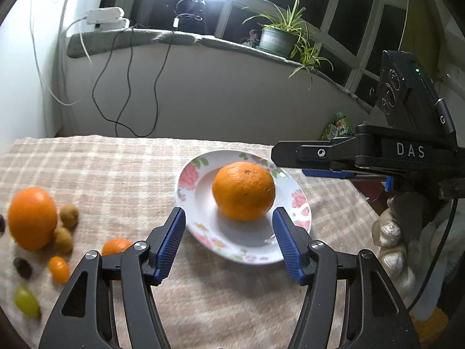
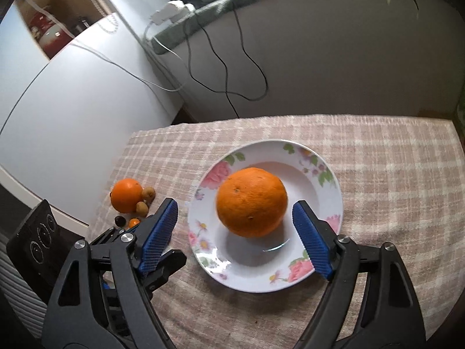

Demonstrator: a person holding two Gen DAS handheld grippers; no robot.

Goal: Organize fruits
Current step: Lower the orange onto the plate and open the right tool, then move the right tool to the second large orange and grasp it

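A large orange point(image 1: 243, 191) point(image 2: 251, 202) sits in a white flowered plate point(image 1: 191, 187) point(image 2: 325, 195) on the checked cloth. My left gripper point(image 1: 229, 218) is open and empty, just in front of the plate. My right gripper point(image 2: 235, 212) is open and empty, above the plate with its fingers either side of the orange, apart from it. To the left lie a second orange point(image 1: 32, 218) point(image 2: 126, 195), two brown kiwis point(image 1: 69, 215) point(image 2: 148, 193), a small mandarin point(image 1: 115, 246), a kumquat point(image 1: 59, 269), dark grapes point(image 1: 22, 267) and a green grape point(image 1: 26, 301).
The right gripper body point(image 1: 363, 157) shows at the right of the left wrist view. The table's far edge point(image 1: 145, 138) meets a wall with hanging cables point(image 1: 128, 81). A windowsill holds a potted plant point(image 1: 279, 37). A white fridge point(image 2: 72, 110) stands left of the table.
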